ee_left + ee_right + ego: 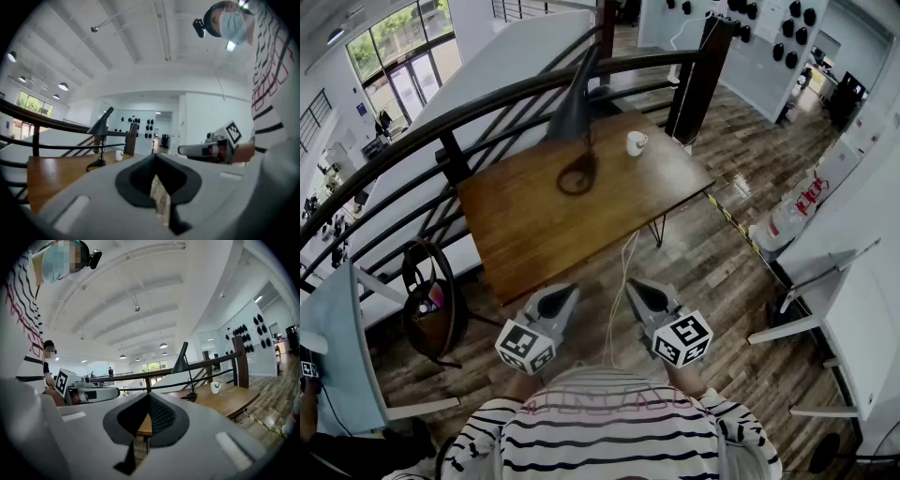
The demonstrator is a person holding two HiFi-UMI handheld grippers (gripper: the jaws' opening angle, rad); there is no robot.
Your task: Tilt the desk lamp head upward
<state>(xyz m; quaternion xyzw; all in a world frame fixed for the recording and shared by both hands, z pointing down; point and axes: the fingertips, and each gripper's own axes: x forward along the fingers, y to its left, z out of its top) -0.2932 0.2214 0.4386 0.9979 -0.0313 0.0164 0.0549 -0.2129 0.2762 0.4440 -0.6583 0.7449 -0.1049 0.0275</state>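
Observation:
A black desk lamp (575,122) stands at the far side of a wooden table (534,225), its cone head (573,108) pointing down over its round base (577,175). The lamp (101,136) also shows in the left gripper view and, as the lamp (183,371), in the right gripper view. My left gripper (563,293) and right gripper (636,287) are held side by side close to my body, short of the table's near edge. Both are shut with nothing between their jaws, and both are far from the lamp.
A white mug (636,142) sits on the table to the right of the lamp. A dark railing (487,103) runs behind the table, with a dark post (698,80) at the right. A white cable (619,281) hangs from the table to the wooden floor.

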